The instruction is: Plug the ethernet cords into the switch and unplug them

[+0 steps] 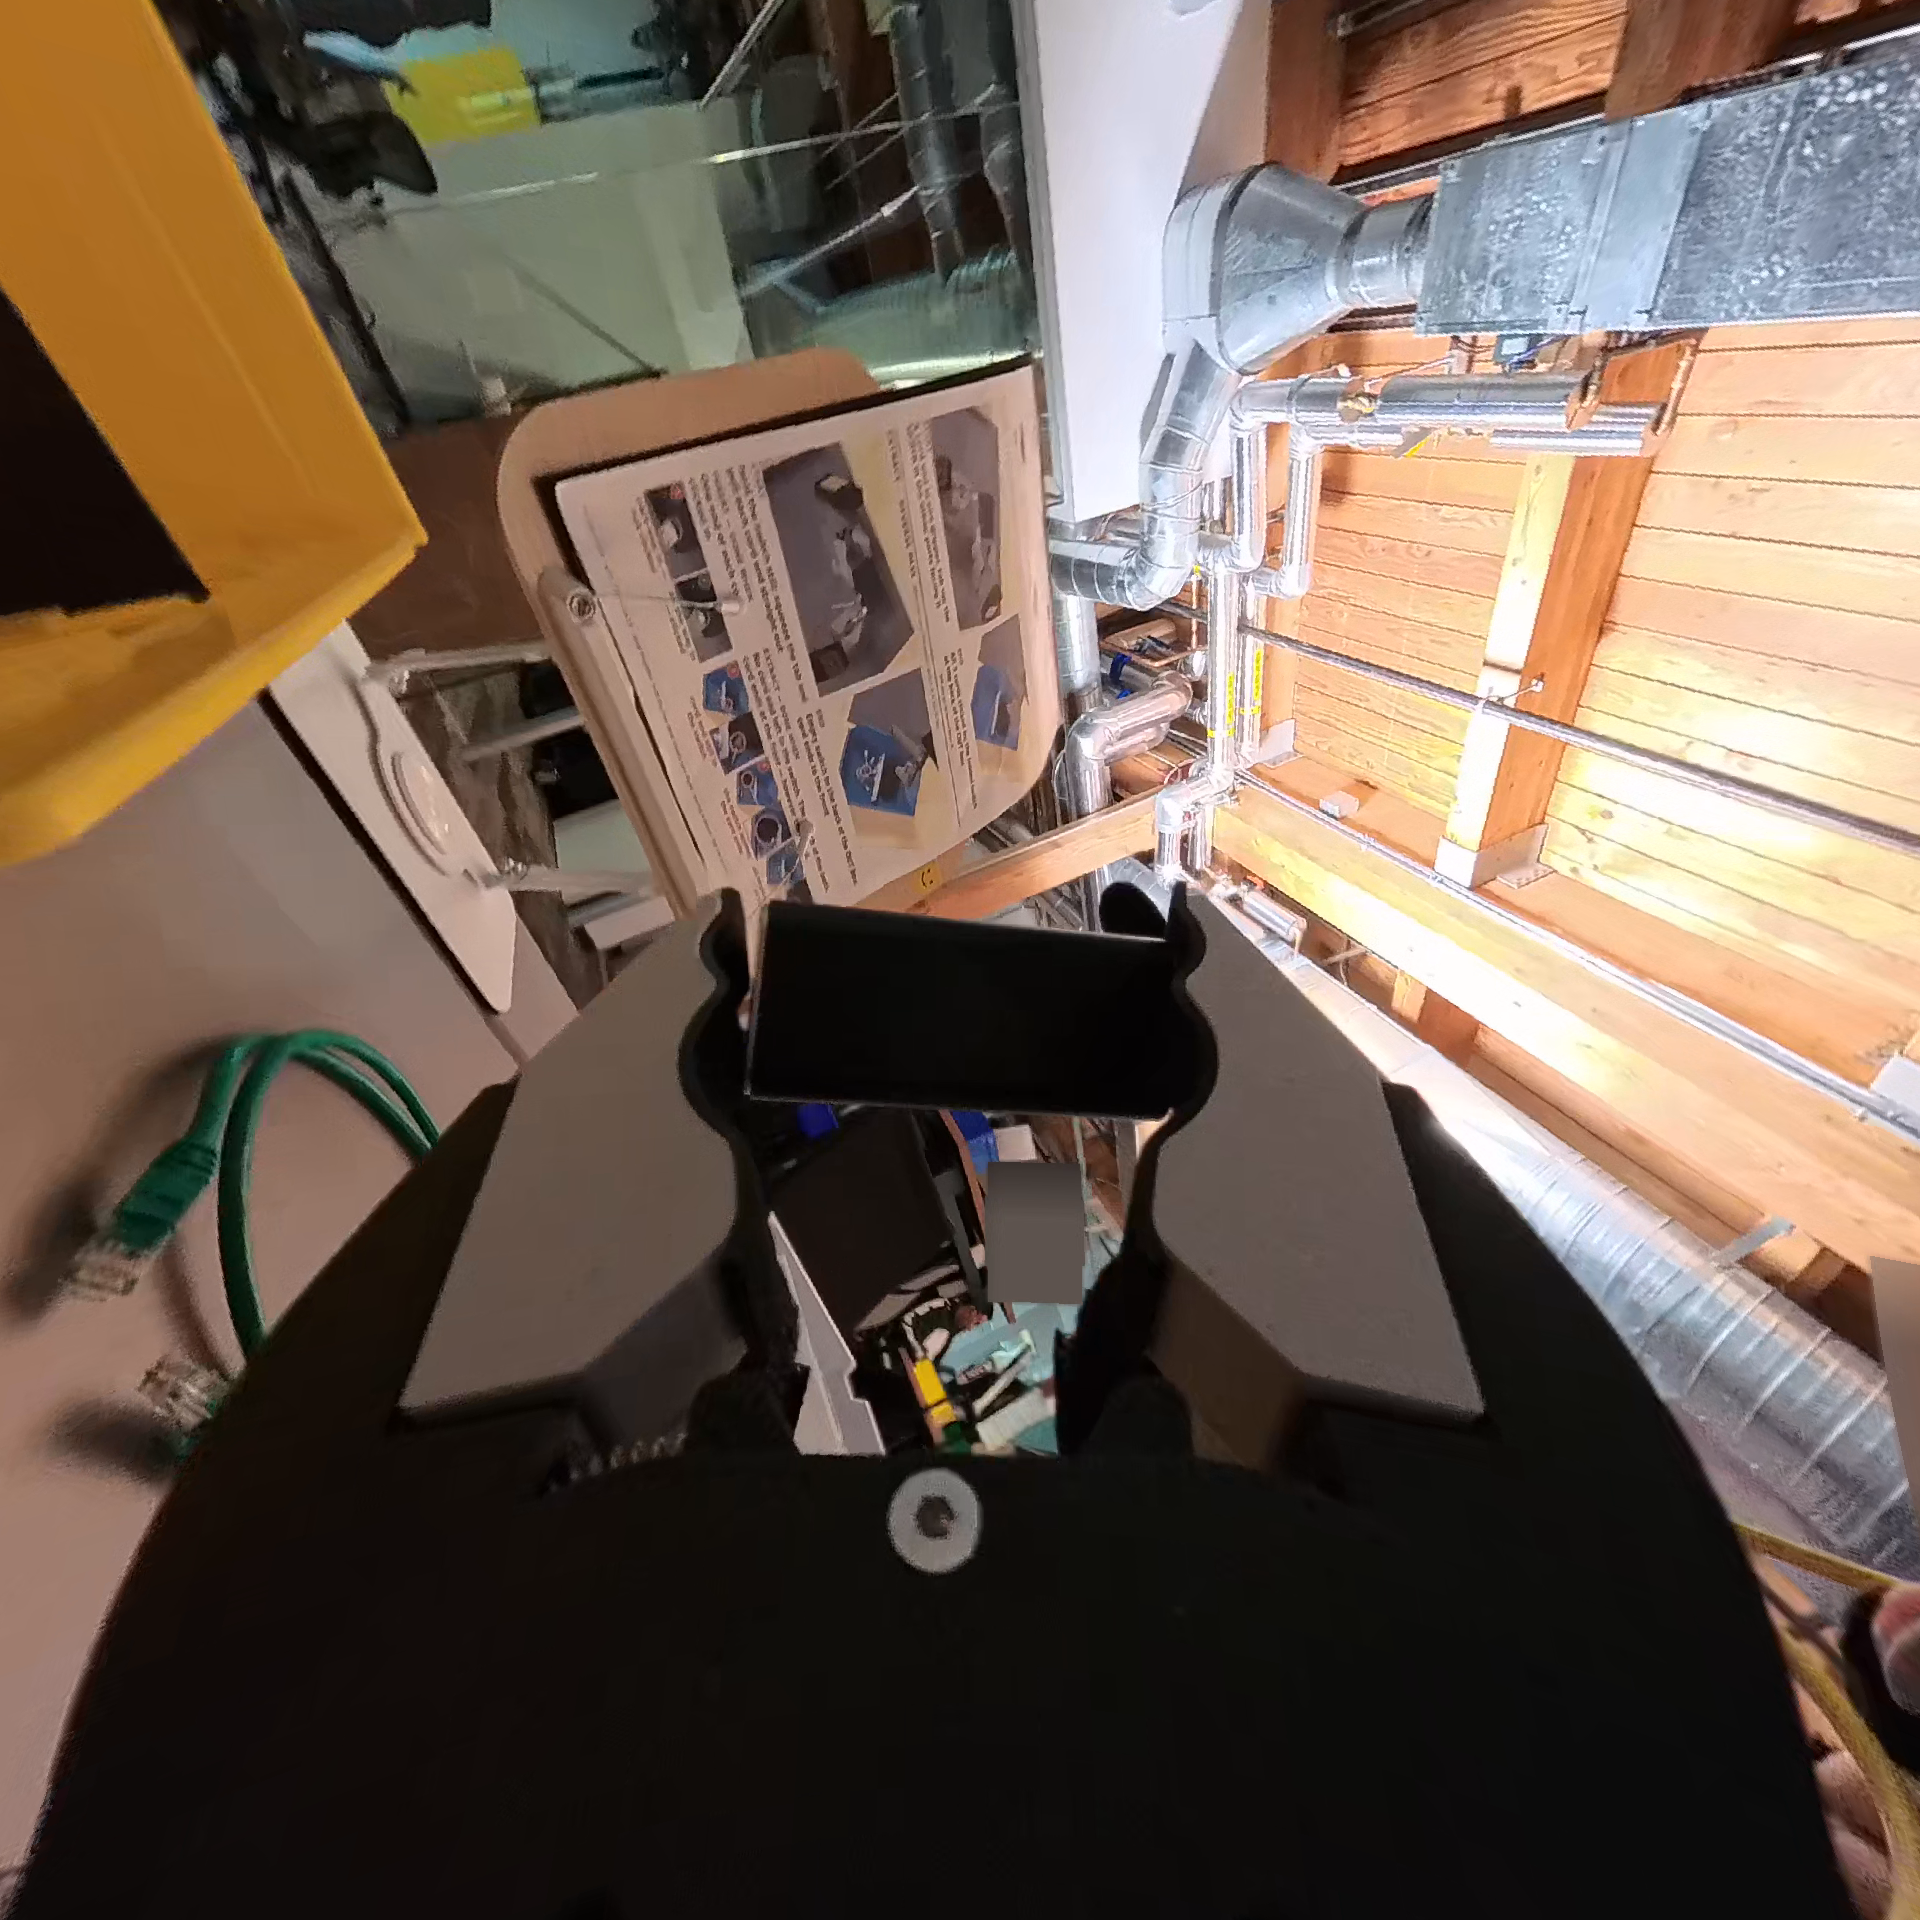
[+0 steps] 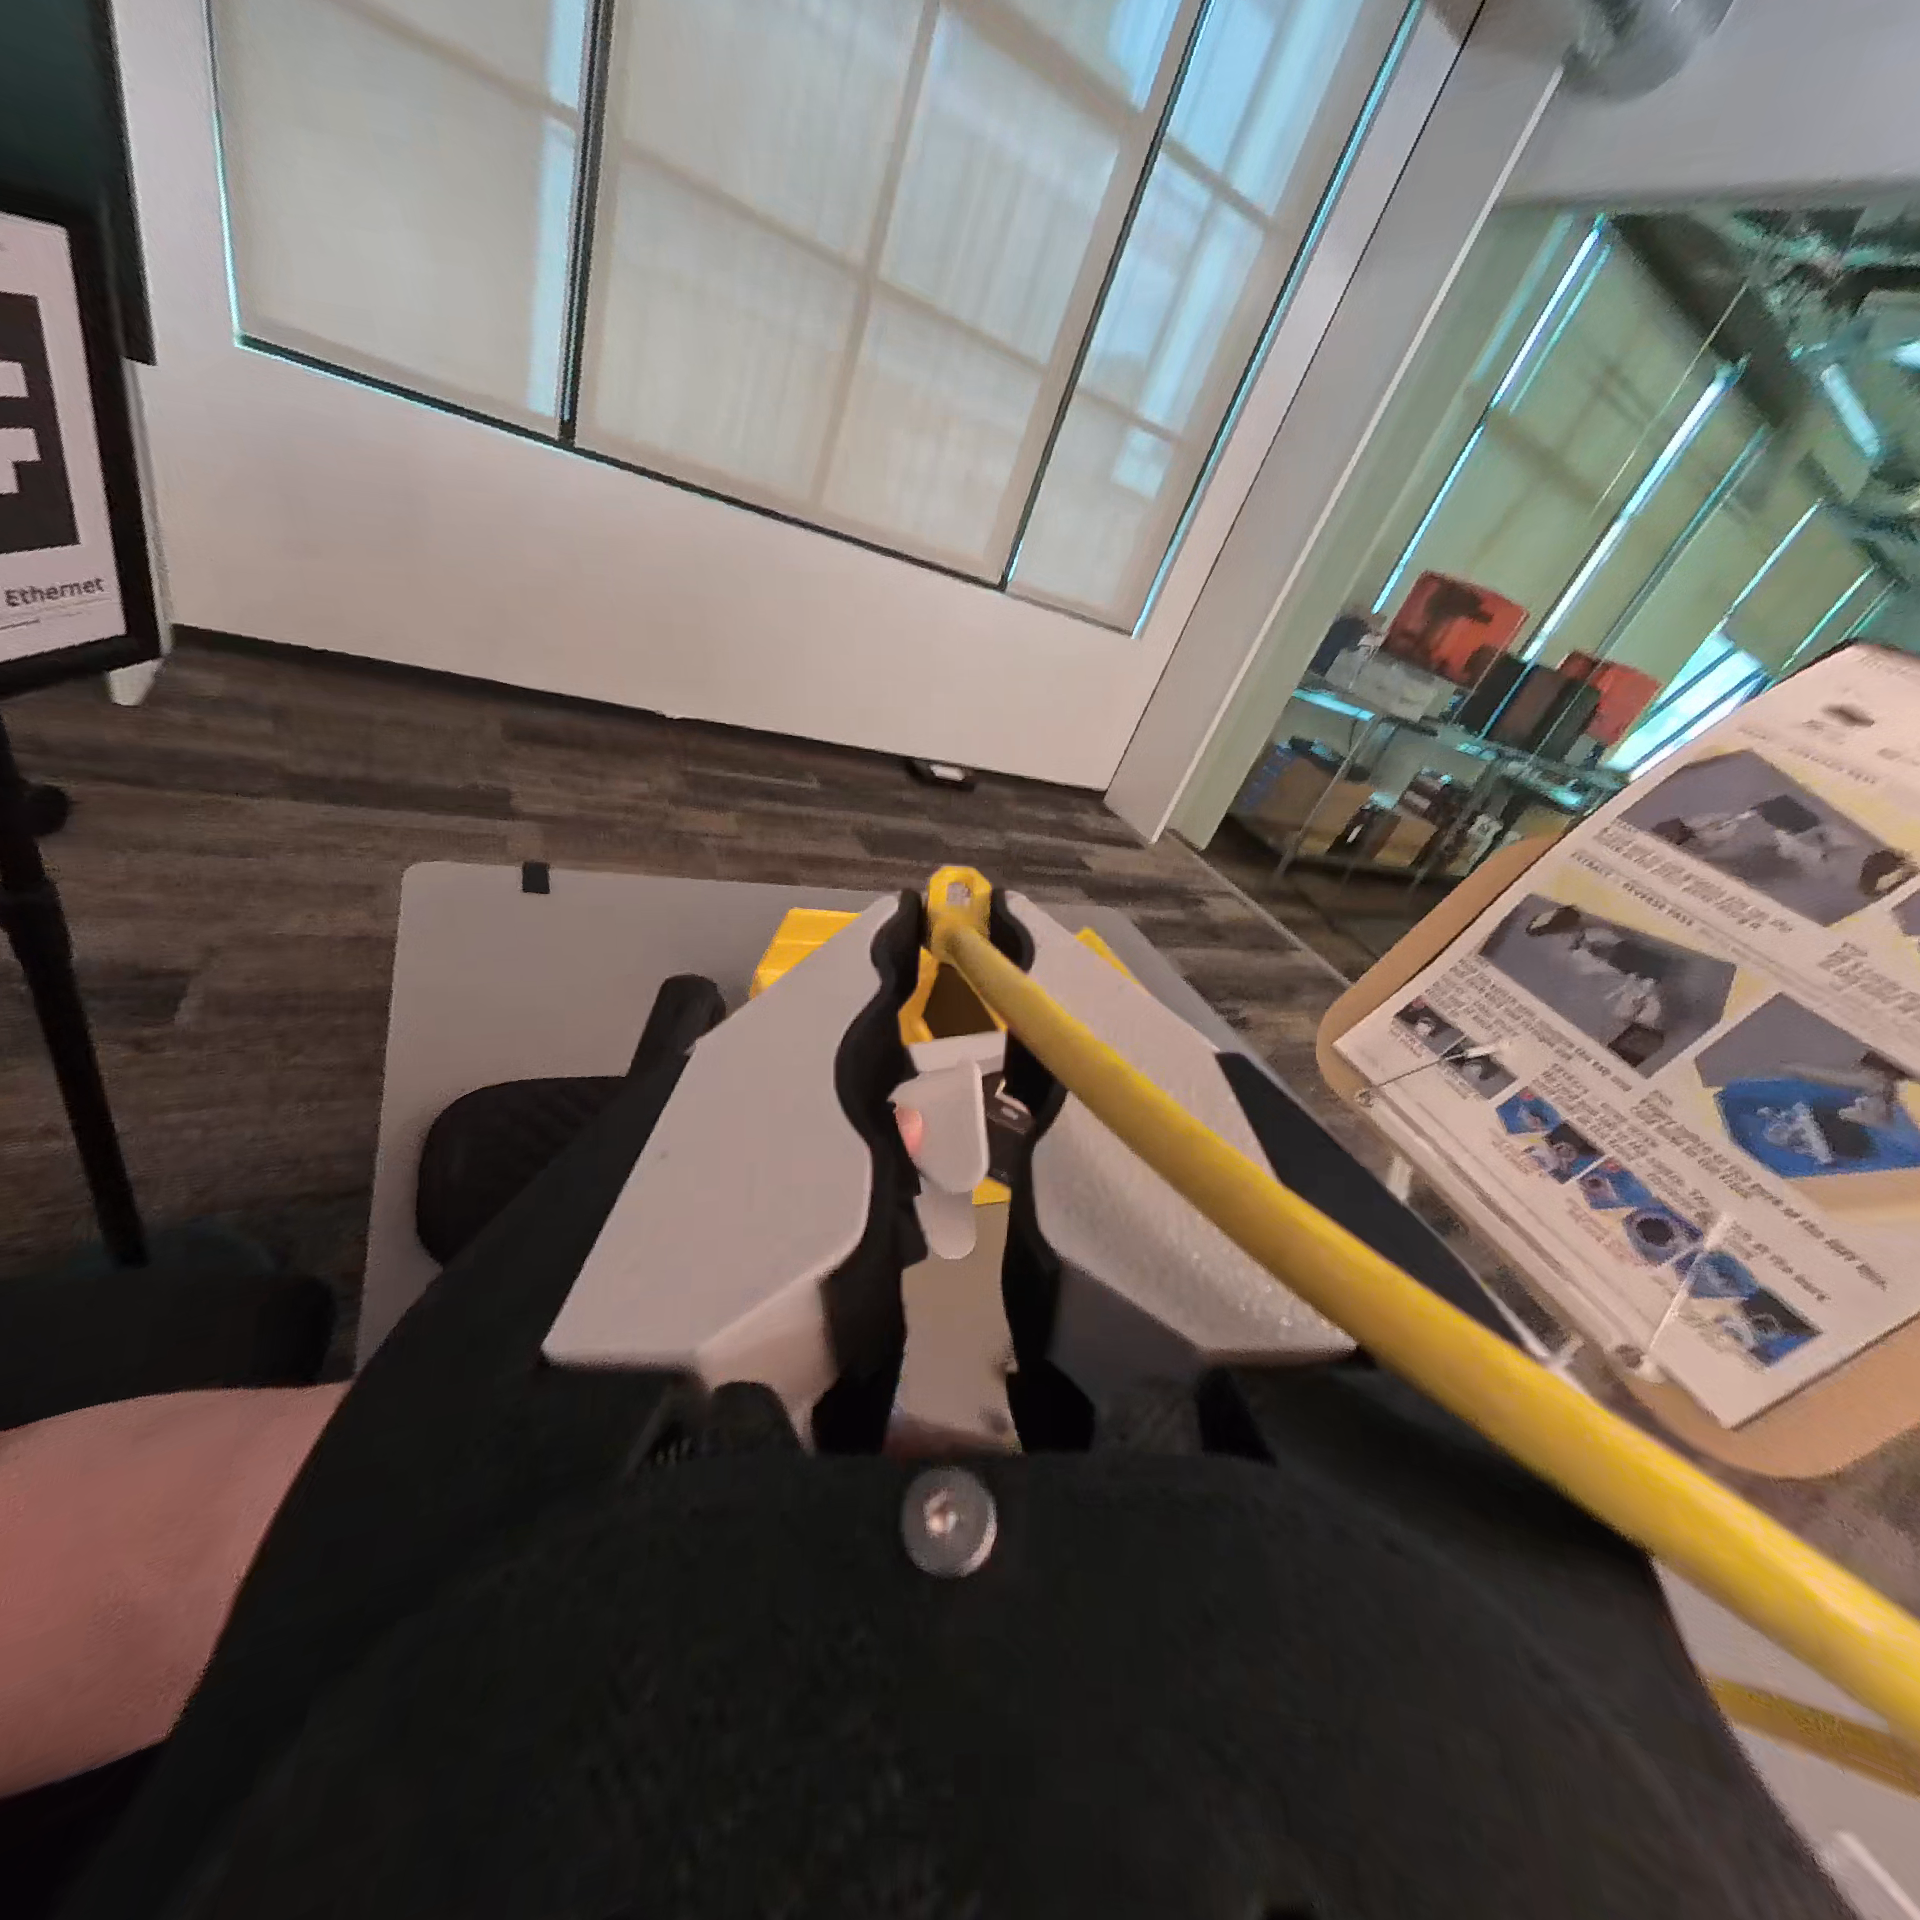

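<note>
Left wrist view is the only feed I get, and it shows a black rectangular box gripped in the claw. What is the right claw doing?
Observer: The right claw is shut on a yellow round ethernet cord, just behind its yellow-booted plug.
Operator: Is that plug in a port?
Observer: No. The plug sticks out past the fingertips with nothing around it, and the flat grey tabletop lies beyond.
</note>
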Demonstrator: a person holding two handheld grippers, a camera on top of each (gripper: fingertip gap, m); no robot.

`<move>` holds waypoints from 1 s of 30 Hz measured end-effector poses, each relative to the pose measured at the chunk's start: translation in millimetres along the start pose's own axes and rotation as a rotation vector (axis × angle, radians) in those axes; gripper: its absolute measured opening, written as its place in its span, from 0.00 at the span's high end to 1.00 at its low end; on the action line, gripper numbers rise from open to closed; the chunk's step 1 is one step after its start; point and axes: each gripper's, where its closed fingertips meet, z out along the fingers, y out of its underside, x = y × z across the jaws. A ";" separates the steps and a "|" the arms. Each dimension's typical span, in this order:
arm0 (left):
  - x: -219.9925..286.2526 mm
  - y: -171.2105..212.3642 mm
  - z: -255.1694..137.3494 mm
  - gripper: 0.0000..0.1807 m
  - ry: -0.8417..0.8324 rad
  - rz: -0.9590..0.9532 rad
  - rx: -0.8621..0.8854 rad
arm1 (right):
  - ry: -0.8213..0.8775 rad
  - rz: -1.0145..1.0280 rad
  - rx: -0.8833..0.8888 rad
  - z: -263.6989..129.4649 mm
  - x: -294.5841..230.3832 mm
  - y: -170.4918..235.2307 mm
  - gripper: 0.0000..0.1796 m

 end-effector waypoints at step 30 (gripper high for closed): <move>48.2 -28.5 -11.3 0.57 0.182 0.159 0.165 | 0.047 0.112 -0.116 93.2 45.2 102.2 0.94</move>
